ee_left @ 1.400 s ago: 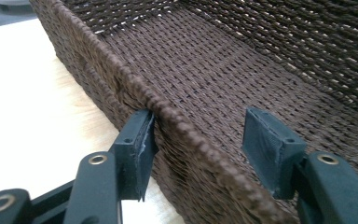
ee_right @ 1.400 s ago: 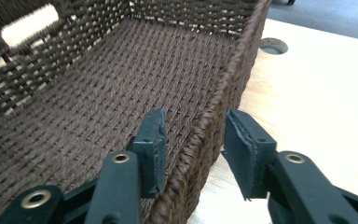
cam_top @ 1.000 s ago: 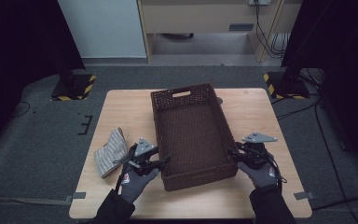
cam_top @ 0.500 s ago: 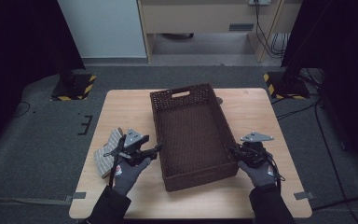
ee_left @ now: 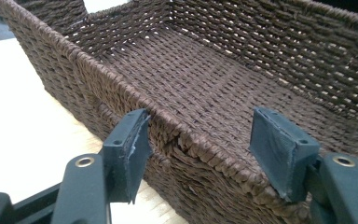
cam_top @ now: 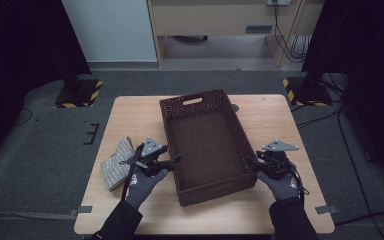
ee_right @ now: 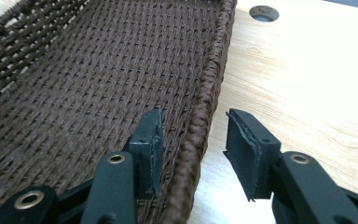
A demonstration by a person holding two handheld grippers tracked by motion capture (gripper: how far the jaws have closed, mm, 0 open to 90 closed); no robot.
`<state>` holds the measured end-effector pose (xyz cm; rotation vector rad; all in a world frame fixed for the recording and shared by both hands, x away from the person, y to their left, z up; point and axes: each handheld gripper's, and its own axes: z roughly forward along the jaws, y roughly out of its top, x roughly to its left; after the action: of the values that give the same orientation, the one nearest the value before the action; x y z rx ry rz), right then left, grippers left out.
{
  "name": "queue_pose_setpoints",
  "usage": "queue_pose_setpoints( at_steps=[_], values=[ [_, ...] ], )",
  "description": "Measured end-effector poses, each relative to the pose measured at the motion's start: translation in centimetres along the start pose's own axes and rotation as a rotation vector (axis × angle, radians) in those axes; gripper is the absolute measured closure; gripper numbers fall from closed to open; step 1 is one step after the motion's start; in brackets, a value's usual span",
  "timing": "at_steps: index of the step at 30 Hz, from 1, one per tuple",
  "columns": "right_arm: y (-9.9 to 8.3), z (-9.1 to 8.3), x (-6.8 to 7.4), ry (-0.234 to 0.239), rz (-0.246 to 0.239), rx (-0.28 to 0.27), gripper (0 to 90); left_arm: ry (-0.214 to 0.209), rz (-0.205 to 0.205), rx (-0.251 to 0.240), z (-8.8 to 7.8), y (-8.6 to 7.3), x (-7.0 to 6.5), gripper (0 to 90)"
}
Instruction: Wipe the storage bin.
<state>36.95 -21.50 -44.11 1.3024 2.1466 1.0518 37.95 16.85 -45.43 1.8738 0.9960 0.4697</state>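
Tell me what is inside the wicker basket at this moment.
The wicker basket holds nothing on its woven floor. One jaw of each open gripper, left and right, reaches inside over a side wall. The near end's inner corners are hidden behind the rim.

A dark brown woven basket (cam_top: pixel 205 145) stands upright on the pale wooden surface (cam_top: pixel 130 117), near its middle, long and rectangular, its length running away from the person and turned slightly askew. It is open-topped and empty, its flat weave floor bare. A slot handle is cut into the far end wall, and a thick braided rim (ee_right: pixel 209 88) runs along the top of the walls
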Motion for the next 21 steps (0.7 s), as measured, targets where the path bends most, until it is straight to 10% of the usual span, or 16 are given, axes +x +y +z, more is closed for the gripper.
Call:
queue_pose_setpoints(
  at_steps=[21],
  values=[
    [-0.5, 0.5, -1.4, -0.102, 0.014, 0.013, 56.8, 0.049, -0.007, -0.019, 1.1, 1.2, 2.0, 29.4]
  ],
)
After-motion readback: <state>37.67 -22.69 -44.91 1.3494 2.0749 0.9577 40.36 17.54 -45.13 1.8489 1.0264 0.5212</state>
